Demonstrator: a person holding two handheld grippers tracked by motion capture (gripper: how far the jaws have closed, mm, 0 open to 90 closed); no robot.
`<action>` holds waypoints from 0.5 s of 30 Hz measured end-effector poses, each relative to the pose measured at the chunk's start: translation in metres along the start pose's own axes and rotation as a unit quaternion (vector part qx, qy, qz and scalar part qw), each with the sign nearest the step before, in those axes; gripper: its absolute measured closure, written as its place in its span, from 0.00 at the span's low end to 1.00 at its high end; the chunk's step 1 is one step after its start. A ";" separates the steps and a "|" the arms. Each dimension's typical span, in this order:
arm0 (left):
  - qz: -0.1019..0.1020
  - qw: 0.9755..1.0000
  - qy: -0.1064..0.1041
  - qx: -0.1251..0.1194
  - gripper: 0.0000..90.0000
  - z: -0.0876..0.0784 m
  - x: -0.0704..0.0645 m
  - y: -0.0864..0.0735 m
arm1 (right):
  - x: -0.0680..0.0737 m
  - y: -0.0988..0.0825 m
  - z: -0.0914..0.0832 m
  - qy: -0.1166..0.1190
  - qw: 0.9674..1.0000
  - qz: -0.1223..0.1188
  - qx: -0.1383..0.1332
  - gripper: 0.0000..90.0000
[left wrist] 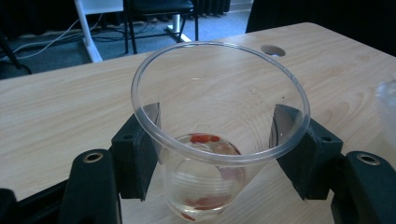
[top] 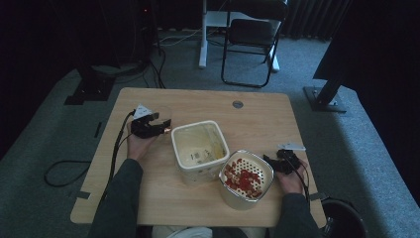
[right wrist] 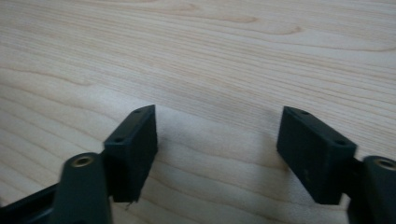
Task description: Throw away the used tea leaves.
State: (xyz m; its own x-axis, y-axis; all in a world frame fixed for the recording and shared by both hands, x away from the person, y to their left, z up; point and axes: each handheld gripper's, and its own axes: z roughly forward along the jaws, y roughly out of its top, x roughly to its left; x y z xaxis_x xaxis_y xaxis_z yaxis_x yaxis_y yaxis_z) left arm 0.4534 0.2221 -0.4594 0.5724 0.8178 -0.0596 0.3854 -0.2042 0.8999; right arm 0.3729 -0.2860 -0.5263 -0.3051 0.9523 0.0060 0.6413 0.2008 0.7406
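Left hand-held gripper (left wrist: 215,140) clasps a clear plastic cup (left wrist: 219,135) with red bits in its bottom, its pads against the cup's walls above the wooden counter (left wrist: 56,107). Right hand-held gripper (right wrist: 217,149) stands apart over bare counter, beside the round white strainer of red bits (top: 246,179); the cup's foot is cut off.

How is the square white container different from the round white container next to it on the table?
The square white container holds no pieces, just yellowish smears, and stands nearer the table's middle. The round white container has red pieces lying on a perforated insert and stands nearer the person, toward the right hand. Both are white, open on top and upright.
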 end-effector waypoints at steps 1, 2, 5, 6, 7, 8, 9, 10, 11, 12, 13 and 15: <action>0.002 1.000 -0.001 0.000 0.39 -0.003 0.000 0.001 | 0.000 0.000 0.000 0.002 1.000 -0.002 0.001 0.28; 0.003 1.000 -0.005 -0.001 0.40 -0.005 0.001 0.003 | 0.000 0.000 0.000 0.003 1.000 -0.003 0.003 0.26; 0.009 1.000 -0.016 0.001 0.40 -0.014 0.001 0.008 | 0.000 0.001 0.001 0.007 1.000 -0.007 0.008 0.24; 0.012 1.000 -0.021 0.002 0.40 -0.016 0.001 0.011 | 0.000 0.001 0.000 0.008 1.000 -0.007 0.011 0.24; 0.017 1.000 -0.026 0.002 0.40 -0.018 -0.001 0.014 | 0.000 0.002 0.000 0.009 1.000 -0.008 0.015 0.25; 0.023 0.999 -0.028 0.003 0.40 -0.021 -0.002 0.018 | 0.000 0.002 -0.001 0.009 1.000 -0.009 0.017 0.26; 0.025 0.999 -0.034 0.001 0.40 -0.024 -0.004 0.021 | 0.000 0.003 -0.001 0.009 1.000 -0.008 0.018 0.28; 0.026 0.999 -0.038 -0.003 0.40 -0.027 -0.006 0.025 | 0.000 0.003 -0.002 0.008 1.000 -0.009 0.019 0.28; 0.026 0.999 -0.042 -0.008 0.40 -0.030 -0.007 0.029 | 0.000 0.003 -0.003 0.003 1.000 -0.011 0.019 0.29; 0.024 0.999 -0.046 -0.012 0.40 -0.033 -0.009 0.032 | -0.001 0.003 -0.005 0.005 1.000 -0.010 0.015 0.29; 0.024 0.998 -0.052 -0.016 0.40 -0.035 -0.011 0.036 | -0.001 0.004 -0.008 0.008 1.000 -0.007 0.011 0.29; 0.023 0.998 -0.055 -0.025 0.40 -0.041 -0.016 0.043 | -0.003 0.007 -0.015 0.010 1.000 -0.007 0.003 0.29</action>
State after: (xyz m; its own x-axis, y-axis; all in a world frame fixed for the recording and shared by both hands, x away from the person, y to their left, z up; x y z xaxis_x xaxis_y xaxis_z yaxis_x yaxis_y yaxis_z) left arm 0.4313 0.2227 -0.4020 0.6654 0.7438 -0.0629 0.3224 -0.2104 0.9230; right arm 0.3680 -0.2907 -0.5112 -0.3281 0.9446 0.0093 0.6411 0.2154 0.7366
